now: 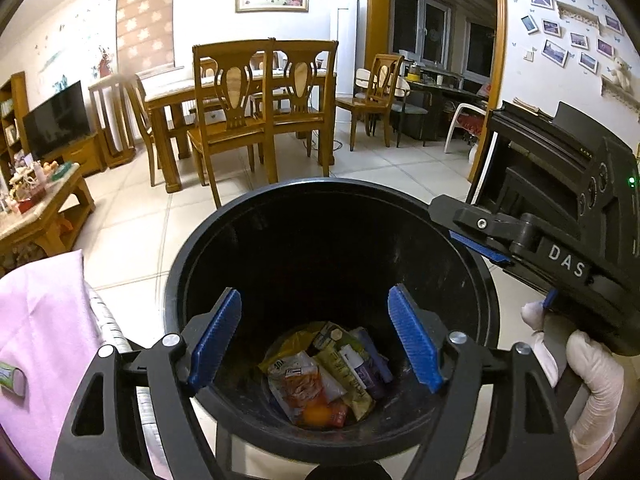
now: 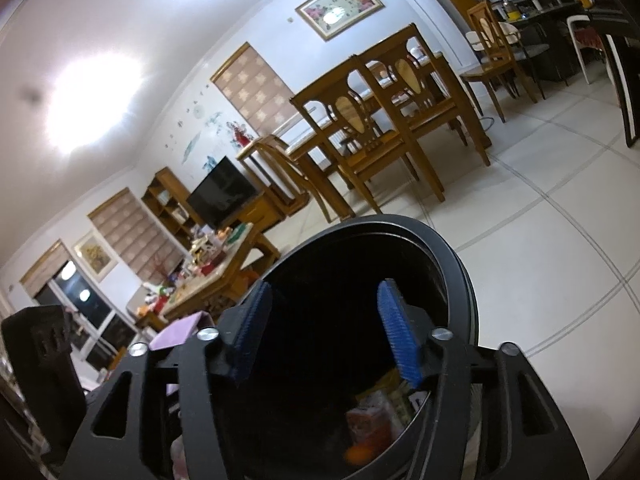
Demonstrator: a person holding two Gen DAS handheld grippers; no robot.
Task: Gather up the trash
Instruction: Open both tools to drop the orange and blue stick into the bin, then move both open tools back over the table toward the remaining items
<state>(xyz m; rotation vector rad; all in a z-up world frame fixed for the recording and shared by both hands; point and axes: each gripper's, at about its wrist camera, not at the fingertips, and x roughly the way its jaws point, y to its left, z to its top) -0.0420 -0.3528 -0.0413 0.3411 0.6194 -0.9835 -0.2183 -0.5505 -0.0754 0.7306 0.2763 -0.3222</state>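
From my left camera, far left, I see a pink cloth (image 1: 44, 320) draped just beside the bin, with a small green-and-white wrapper (image 1: 12, 378) lying on it near the frame edge. Behind it stands a low coffee table (image 1: 48, 208) crowded with small items, then the television (image 1: 58, 118) against the wall.

In the middle, my left gripper (image 1: 316, 340) hangs over the mouth of the black trash bin (image 1: 332, 196); its blue pads (image 1: 216, 338) stand wide apart with nothing between them. Down at the bottom of the bin lies the trash (image 1: 328, 376): crumpled snack packets, a yellow bag, a purple-and-white tube and something orange, all piled together. Beyond the bin, the wooden dining chairs (image 1: 260, 108) and table sit on the tiled floor.

To the right, my right gripper (image 1: 480, 240) shows from the side, reaching over the bin's rim, held by a hand in a white glove (image 1: 592, 384).

From my right camera, the television (image 2: 222, 192) and coffee table (image 2: 216, 276) sit at left, the pink cloth (image 2: 176, 332) peeks out beside the bin, and the right gripper (image 2: 324, 332) is over the trash bin (image 2: 452, 256), its pads spread apart and empty. The trash (image 2: 380, 416) is blurred at the bottom right of the bin. The dining chairs (image 2: 372, 128) stand behind.
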